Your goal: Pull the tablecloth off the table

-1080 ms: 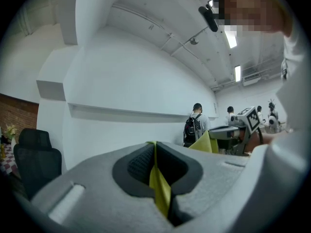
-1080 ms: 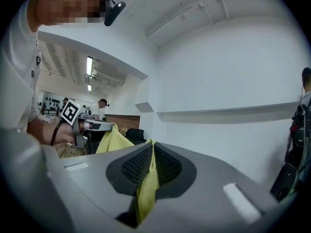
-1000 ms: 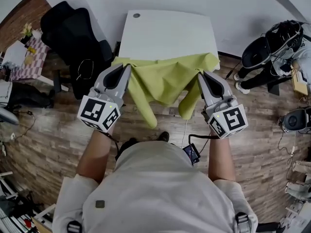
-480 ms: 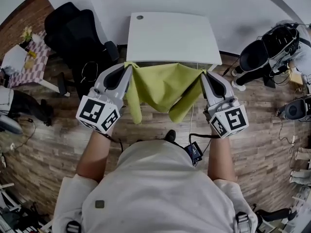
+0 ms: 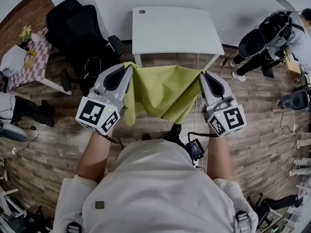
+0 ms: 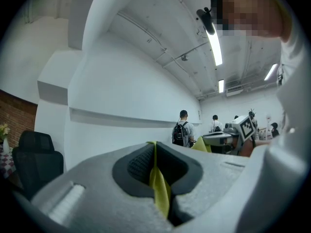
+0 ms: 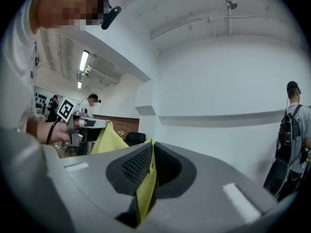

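Observation:
The yellow-green tablecloth (image 5: 163,91) hangs in the air between my two grippers, clear of the white table (image 5: 171,30) beyond it. My left gripper (image 5: 128,68) is shut on the cloth's left corner, and a thin yellow strip (image 6: 158,188) shows pinched between its jaws. At the cloth's right corner my right gripper (image 5: 200,73) is also shut on the fabric, a fold of it (image 7: 146,188) caught in the jaws. Both grippers point upward, toward the wall and ceiling. The cloth sags in the middle, above the wooden floor.
A black office chair (image 5: 77,28) stands left of the table. A small table with a checked cloth (image 5: 29,57) is at the far left. A black bag and gear (image 5: 267,38) sit at the right. People (image 6: 183,128) stand in the background. A cable and small device (image 5: 194,149) hang by my legs.
The tablecloth has come fully off the table and now hangs free between the grippers. The table has receded, as I stepped back; the cloth's hanging folds have gathered up.

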